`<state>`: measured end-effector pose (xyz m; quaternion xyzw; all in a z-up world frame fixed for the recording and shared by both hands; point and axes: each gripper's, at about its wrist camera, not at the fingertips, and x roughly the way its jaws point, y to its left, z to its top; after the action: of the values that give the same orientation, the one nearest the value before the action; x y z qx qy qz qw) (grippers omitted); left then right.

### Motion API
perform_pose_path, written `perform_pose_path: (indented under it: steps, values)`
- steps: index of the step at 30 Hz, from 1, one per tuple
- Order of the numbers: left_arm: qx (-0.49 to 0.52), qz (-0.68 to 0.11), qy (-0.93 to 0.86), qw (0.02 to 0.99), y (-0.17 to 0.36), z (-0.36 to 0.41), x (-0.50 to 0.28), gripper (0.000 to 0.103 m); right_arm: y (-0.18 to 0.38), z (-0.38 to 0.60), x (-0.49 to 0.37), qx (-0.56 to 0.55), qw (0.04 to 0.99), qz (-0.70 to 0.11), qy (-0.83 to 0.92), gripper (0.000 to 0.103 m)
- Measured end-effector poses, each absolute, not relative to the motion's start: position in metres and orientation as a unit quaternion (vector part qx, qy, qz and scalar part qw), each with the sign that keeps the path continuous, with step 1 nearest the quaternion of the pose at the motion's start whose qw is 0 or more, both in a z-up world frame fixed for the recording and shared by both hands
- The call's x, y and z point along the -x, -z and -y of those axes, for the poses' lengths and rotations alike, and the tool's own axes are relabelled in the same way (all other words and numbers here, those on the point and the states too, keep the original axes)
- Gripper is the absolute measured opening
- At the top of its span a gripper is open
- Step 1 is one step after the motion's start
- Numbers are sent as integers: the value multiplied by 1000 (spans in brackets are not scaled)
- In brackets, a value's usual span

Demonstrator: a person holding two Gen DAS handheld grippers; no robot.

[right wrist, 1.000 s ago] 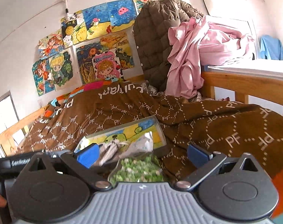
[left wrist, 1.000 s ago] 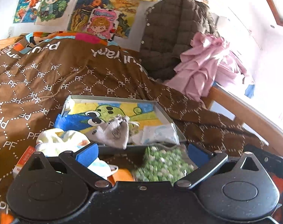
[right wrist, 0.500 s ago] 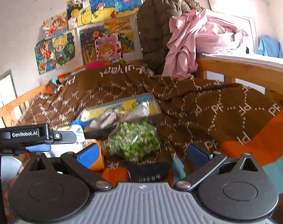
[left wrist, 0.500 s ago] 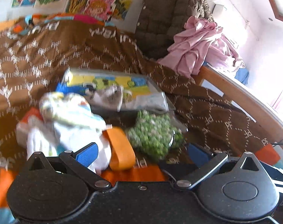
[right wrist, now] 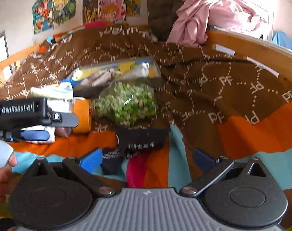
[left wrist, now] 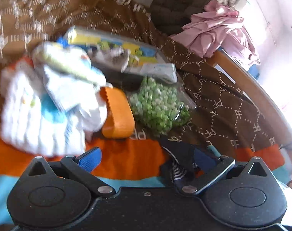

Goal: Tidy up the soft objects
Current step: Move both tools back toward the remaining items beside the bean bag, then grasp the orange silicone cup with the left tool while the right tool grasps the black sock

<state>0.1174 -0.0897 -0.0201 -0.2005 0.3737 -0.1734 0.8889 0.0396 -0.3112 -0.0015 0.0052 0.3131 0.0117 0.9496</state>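
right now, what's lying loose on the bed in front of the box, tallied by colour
white: 1, white cloth bundle
green: 1, clear bag of green bits
orange: 1, orange roll
black: 1, black sock
total: 4
The box holds more items, too blurred to count. Both hand-held grippers, left and right, are open.

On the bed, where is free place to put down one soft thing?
Free: the orange stripe between the white cloth pile and the black sock, and the brown blanket right of the green bag. Crowded: around the box.
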Motion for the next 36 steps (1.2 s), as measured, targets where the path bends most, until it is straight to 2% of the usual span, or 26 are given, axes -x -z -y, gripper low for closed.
perform_pose_path:
  steps: [11,17,20,26,29,31,36]
  values:
    - [314,-391,131,855,62,92,-150,102,16,301,-64,68,952,-297,-36,102]
    - [365,-377,91,846,79,90,-161,100,26,293,-83,94,947,-296,-77,94]
    - [366,-373,83,849,81,92,-165,96,35,292,-93,102,942,-305,-92,90]
    - [393,-341,51,852,88,90,-164,74,50,290,-111,102,934,-325,-106,83]
    - [390,-333,46,857,92,93,-164,57,54,288,-114,109,931,-334,-102,79]
    - [392,-334,42,856,94,93,-166,50,56,288,-114,106,930,-338,-101,77]
    - [391,-331,35,858,97,93,-168,49,55,294,-117,94,926,-354,-90,65]
